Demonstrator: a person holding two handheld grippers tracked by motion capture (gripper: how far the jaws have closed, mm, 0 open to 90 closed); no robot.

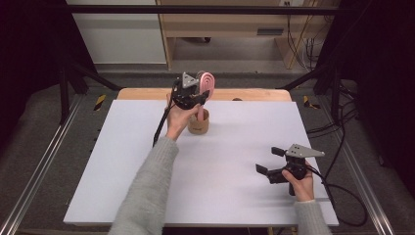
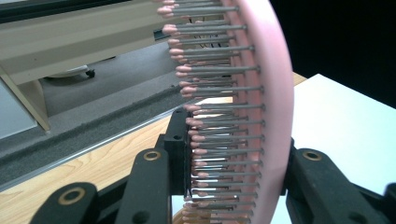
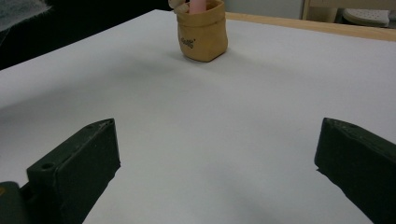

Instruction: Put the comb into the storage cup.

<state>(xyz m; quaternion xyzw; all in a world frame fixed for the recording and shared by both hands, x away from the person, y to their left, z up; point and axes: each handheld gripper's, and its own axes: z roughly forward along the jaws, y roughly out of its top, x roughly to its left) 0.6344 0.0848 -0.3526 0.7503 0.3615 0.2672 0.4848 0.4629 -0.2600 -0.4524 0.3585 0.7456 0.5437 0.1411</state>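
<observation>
We see the pink oval hairbrush with metal bristles [image 1: 206, 84] gripped at its head by the left tongs [image 1: 195, 96], whose jaws are closed on it from both flat sides. The brush stands almost upright, its long axis running top to bottom, and its handle goes down into the small tan fabric pouch [image 1: 198, 122] that stands near the far edge of the white table [image 1: 122, 161]. So the brush is directly above the pouch, and we judge the next move goes along this vertical axis. The right tongs [image 1: 270, 160] rest well apart, near the front right, with jaws wide and nothing between them.
</observation>
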